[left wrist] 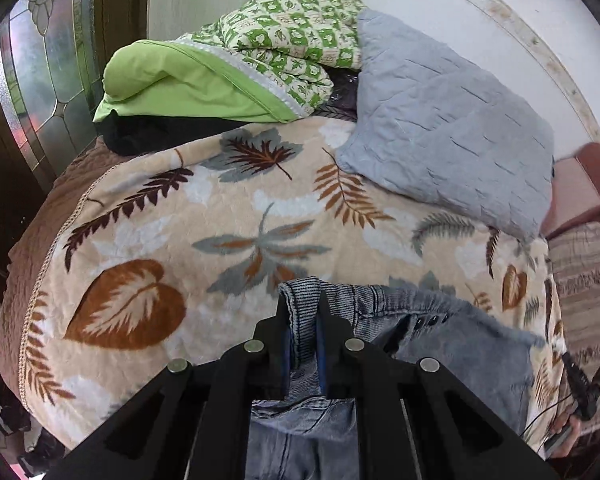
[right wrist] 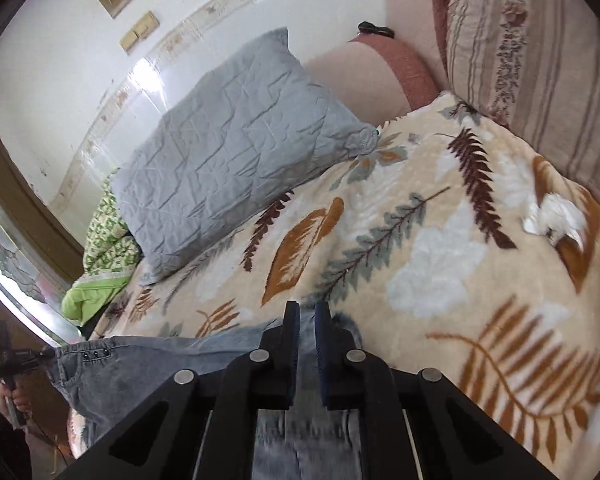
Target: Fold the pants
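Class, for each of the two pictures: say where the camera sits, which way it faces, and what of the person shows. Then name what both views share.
Left wrist: on the left claw, looking down across the bed; claw shut on the jeans; the other hand shows at lower right.
Right wrist: on the right claw, facing the bed and wall; shut on the jeans; a hand shows at lower left.
Shared: jeans, leaf blanket, grey pillow.

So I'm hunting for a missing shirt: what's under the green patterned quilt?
Under the green patterned quilt shows a plain green sheet, then dark fabric. Anything deeper is covered.
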Demonstrator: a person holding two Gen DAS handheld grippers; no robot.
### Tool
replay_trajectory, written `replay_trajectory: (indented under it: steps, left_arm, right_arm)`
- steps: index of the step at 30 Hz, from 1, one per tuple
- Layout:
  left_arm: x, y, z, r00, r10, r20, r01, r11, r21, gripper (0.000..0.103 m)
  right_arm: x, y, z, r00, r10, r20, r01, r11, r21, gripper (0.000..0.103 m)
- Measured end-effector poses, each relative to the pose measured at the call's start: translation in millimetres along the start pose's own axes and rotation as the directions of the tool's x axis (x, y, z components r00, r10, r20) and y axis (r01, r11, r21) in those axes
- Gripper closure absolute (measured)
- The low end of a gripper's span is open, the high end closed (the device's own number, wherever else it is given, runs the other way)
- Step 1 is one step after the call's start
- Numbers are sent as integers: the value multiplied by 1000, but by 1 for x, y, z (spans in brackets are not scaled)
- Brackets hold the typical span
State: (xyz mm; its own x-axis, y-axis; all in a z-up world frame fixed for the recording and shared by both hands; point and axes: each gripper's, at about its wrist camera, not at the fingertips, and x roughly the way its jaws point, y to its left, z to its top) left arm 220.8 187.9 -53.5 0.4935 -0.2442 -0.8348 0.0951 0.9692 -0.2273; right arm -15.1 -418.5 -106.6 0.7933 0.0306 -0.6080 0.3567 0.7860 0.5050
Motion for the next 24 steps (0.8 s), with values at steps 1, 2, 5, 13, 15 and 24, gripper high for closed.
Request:
replay_trajectory:
  steps: [1,2,5,13,15,24]
  left_arm:
    - [-4,1,-10,1000,12,0,-12,1000,22,93]
    - [-6,2,-17,1000,22,-5,-21,999,34,93]
    - [-6,6,-28,1000,20,-12,-19,999,35,93]
    - [-12,-5,-27,1000,18,16,-18,998,61,93]
    - [-12,-7,-26,1000,22,18,-23,998,63,93]
    - [0,3,-25,999,46,-1,-46,998,32,93]
  right_arm:
    - [-5,-3,-4,1000,7,-17,-6,1000,14,95]
    - [-4,-8,-6,999,6,-49,-4,999,45,95]
    - [8,-23,-3,992,66,-104,-47,984,173,91]
    - [58,-19,21,993,16,-121,11,975,220,26]
    - [72,-16,28,994,7,-110,15,979,202,26]
    - [153,-11,29,972,-51,-229,66,996,56,29]
